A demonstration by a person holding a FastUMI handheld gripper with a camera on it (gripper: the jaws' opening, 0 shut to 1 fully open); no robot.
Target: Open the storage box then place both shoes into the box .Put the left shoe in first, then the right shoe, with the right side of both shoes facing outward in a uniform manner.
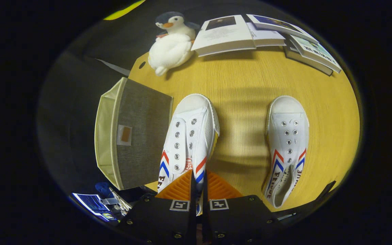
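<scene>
The gripper [199, 182] fingers pinch the side wall of a white canvas shoe with red-blue chevrons [189, 136], apparently lifted. It sits beside the grey fabric storage box [141, 132]; its twin shoe [287, 143] lies apart on the wooden table [243, 78].

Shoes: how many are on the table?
2. One shoe sits beside the storage box, its side pinched in the claw. The other shoe lies apart on the table.

**lettering on the shoes, little else legible**

the left shoe [187, 143] carries dark side letters, only "fe" showing, plus a red tongue stamp too small to read. the right shoe [286, 146] shows "feiyue" upside down. square coded markers sit on the gripper [199, 185], closed on the left shoe's side. book covers [225, 34] are unreadable.
</scene>
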